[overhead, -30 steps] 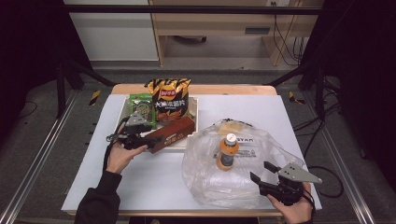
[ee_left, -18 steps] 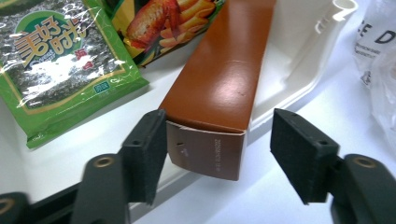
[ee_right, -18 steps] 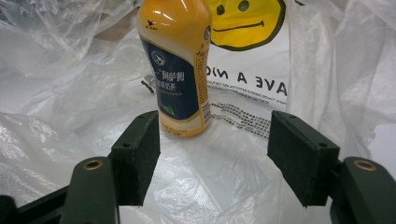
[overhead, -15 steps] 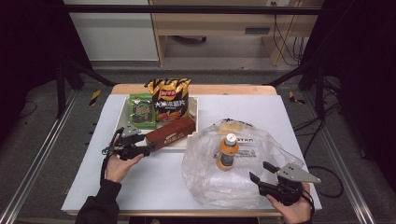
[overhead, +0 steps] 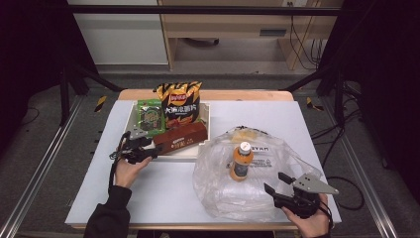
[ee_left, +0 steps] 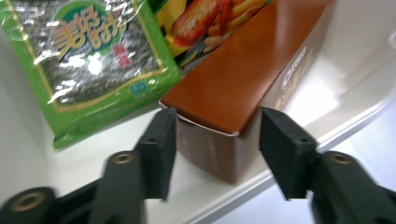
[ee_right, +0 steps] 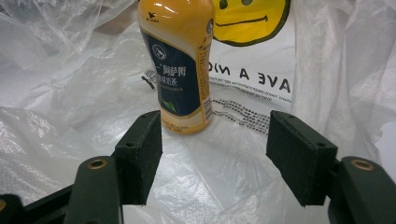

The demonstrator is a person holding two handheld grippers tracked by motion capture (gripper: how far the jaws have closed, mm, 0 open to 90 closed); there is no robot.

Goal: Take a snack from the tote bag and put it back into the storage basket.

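Brown box [ee_left: 229, 93] end sits between closing, not-yet-touching left hand-held gripper [ee_left: 215, 144] jaws at the tray [ee_left: 327, 126] edge.

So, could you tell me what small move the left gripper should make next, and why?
Probably close the jaws the rest of the way on the brown box. The left gripper already straddles the box's near end in the white tray, its jaws have just been closing, and a slight gap seems to remain at each pad.

Bright overhead light, dark surroundings; foil glare, blurred close-ups.
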